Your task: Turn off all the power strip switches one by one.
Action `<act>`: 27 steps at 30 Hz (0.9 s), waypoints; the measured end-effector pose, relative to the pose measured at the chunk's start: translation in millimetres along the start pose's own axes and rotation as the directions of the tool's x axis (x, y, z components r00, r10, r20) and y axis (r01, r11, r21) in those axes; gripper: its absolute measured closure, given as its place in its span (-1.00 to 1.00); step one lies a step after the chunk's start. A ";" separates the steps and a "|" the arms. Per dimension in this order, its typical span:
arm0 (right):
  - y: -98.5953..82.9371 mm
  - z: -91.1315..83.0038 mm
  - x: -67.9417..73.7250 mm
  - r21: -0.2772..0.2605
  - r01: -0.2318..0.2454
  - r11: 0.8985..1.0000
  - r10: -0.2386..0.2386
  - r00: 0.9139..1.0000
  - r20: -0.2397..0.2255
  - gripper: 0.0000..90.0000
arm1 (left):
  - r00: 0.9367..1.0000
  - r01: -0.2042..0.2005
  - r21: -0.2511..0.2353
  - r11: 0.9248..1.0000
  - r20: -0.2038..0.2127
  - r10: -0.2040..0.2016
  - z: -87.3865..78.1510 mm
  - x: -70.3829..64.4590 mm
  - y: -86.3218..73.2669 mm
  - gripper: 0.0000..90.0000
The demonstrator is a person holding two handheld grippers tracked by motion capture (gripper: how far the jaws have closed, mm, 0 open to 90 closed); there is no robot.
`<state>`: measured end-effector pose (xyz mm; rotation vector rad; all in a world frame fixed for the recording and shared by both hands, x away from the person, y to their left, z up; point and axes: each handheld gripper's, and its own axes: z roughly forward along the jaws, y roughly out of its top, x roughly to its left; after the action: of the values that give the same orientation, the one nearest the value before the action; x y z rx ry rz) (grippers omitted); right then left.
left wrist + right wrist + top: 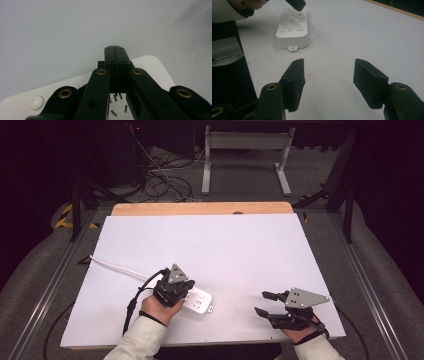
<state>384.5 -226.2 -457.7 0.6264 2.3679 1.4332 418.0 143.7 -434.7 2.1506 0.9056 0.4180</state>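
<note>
A white power strip [201,301] lies flat on the white table [215,245] near the front left, and its white cord [116,266] runs off to the left. My left gripper [182,294] is over the strip's left part, jaws shut together with nothing seen between them. In the left gripper view the shut tips [115,49] point down over the strip [152,68], above its sockets and a round button [36,102]. My right gripper [264,303] rests low at the front right, open and empty [328,75], facing the strip [292,31] and the left gripper [295,3].
A wooden board edge [200,208] borders the table's far side. Beyond it stand a white metal frame [245,150] and loose cables [160,180] on the floor. Black gripper cables [134,302] trail off the table's front left.
</note>
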 end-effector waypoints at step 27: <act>-1.0 -0.5 -1.8 -0.001 -0.005 1.000 0.005 1.000 -0.003 -0.06 | 0.999 -0.026 0.015 1.000 -0.046 0.026 -14.9 11.5 -0.7 1.00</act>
<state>385.6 -227.9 -458.3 0.6316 2.3690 1.4381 417.7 160.0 -425.3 2.1755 0.9093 0.4773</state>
